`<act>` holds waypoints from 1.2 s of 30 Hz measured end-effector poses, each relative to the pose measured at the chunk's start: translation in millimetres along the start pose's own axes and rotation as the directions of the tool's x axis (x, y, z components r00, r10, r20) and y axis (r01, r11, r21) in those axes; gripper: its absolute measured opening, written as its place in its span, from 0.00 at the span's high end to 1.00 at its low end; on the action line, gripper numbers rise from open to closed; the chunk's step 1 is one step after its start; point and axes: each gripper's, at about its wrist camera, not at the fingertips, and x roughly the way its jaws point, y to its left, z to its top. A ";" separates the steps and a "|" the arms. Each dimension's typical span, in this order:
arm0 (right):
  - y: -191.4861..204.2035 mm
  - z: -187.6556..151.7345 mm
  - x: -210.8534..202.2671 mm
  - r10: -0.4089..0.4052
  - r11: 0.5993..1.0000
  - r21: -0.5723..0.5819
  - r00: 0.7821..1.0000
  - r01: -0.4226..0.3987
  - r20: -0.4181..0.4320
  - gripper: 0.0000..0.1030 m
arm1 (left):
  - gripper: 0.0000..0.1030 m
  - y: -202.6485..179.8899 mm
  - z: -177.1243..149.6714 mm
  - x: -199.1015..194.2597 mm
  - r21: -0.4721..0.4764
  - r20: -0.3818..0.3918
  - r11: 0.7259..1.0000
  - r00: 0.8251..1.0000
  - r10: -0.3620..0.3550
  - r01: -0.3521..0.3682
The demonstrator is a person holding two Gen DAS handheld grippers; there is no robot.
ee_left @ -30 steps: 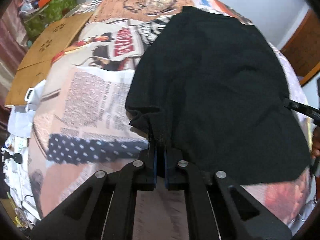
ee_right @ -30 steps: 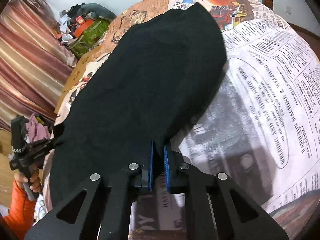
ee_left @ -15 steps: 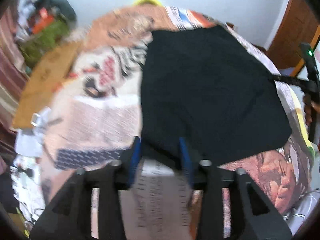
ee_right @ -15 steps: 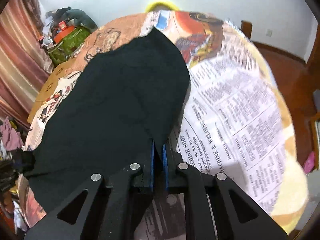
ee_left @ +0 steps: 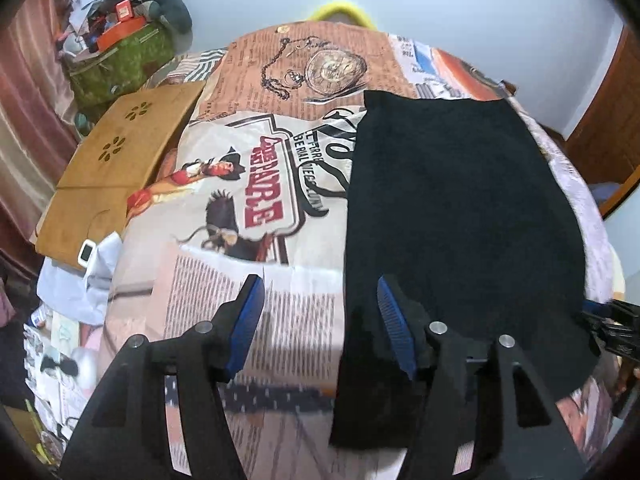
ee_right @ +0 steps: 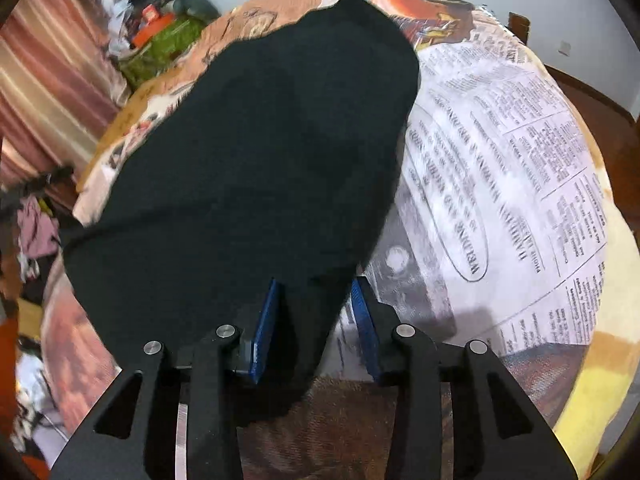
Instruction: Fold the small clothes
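A black garment (ee_left: 460, 216) lies flat on a bed with a newspaper-print cover (ee_left: 248, 208). It also shows in the right wrist view (ee_right: 248, 168). My left gripper (ee_left: 320, 300) is open wide, at the garment's near left edge, with its right finger over the cloth. My right gripper (ee_right: 316, 304) is open, and the garment's near right corner lies loose between its fingers. The right gripper's tip shows at the far right of the left wrist view (ee_left: 612, 320).
A brown cardboard sheet (ee_left: 124, 160) lies at the bed's left edge. A green bag (ee_left: 120, 60) with clutter stands behind it. Striped curtains (ee_right: 44, 80) hang at the left. A wooden door (ee_left: 604, 136) is at the right.
Both grippers were shut on the garment's near corners one second ago. Both have opened and let go. The garment now lies flat on the bed.
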 end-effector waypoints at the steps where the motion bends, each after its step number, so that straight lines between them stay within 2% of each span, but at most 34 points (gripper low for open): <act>1: -2.2 8.1 -2.8 -0.011 1.000 0.004 1.000 0.011 -0.003 0.68 | 0.43 -2.4 7.8 7.0 0.018 -0.002 1.000 1.000 0.010 -0.010; 3: -6.7 18.8 -12.3 -0.012 1.000 0.005 0.999 0.011 0.034 0.67 | 0.42 -5.6 23.0 18.1 0.040 -0.002 0.999 1.000 0.028 -0.028; 8: -23.6 69.7 -32.0 -0.052 0.999 0.009 0.986 0.051 0.158 0.67 | 0.35 -10.9 67.4 46.4 0.045 0.005 0.999 1.000 0.012 -0.013; 13: -41.4 126.4 -15.2 -0.080 0.997 0.038 0.970 0.073 0.232 0.67 | 0.34 -26.3 111.3 90.4 0.068 -0.018 0.997 0.999 0.033 -0.031; 17: -51.3 178.4 16.8 -0.097 0.995 0.045 0.967 0.089 0.234 0.67 | 0.34 -44.3 131.1 132.0 0.117 -0.049 0.993 0.998 0.037 -0.032; 20: -58.6 207.1 44.1 -0.084 0.995 0.067 0.976 0.072 0.201 0.67 | 0.33 -51.7 133.4 157.0 0.132 -0.069 0.991 0.997 0.023 -0.013; 21: -61.8 213.9 51.3 -0.082 0.995 0.077 0.979 0.068 0.189 0.67 | 0.30 -52.4 132.8 161.7 0.129 -0.071 0.992 0.997 0.023 -0.013; 24: -67.3 223.9 69.1 -0.059 0.994 0.096 0.984 0.043 0.169 0.67 | 0.10 -46.8 126.5 171.6 0.078 -0.029 0.996 0.999 0.037 -0.035; 25: -66.1 225.2 72.8 -0.054 0.995 0.090 0.985 0.039 0.165 0.68 | 0.09 -43.1 125.0 173.0 0.065 -0.024 0.997 0.999 0.031 -0.029; 27: -60.5 223.9 74.8 -0.005 0.998 0.059 0.987 -0.004 0.164 0.91 | 0.09 -34.7 125.1 175.8 0.030 -0.038 0.999 0.999 -0.017 0.018; 29: -53.3 221.9 71.7 -0.038 0.999 0.025 0.985 0.034 0.168 0.92 | 0.08 -28.4 126.3 178.2 0.006 -0.056 1.000 0.998 -0.030 0.031; 30: -48.5 220.4 70.4 -0.064 0.998 -0.006 0.982 0.066 0.176 0.94 | 0.08 -27.9 126.3 177.6 0.011 -0.054 1.000 0.998 -0.016 0.017; 32: -47.6 222.8 69.3 -0.102 0.994 -0.025 0.977 0.108 0.190 0.95 | 0.08 -30.3 128.5 175.7 0.048 -0.035 0.997 0.997 0.070 -0.068; 33: -49.9 226.6 69.8 -0.112 0.993 -0.024 0.975 0.119 0.191 0.95 | 0.14 -30.5 129.5 175.3 0.056 -0.032 0.994 0.995 0.097 -0.095; 34: -51.7 229.9 70.0 -0.129 0.991 -0.011 0.972 0.133 0.197 0.96 | 0.21 -31.1 131.4 176.7 0.068 -0.034 0.987 0.988 0.150 -0.147; 36: -54.9 236.1 69.8 -0.172 0.985 0.004 0.963 0.175 0.206 0.95 | 0.21 -29.4 131.6 182.6 0.092 -0.045 0.971 0.973 0.227 -0.222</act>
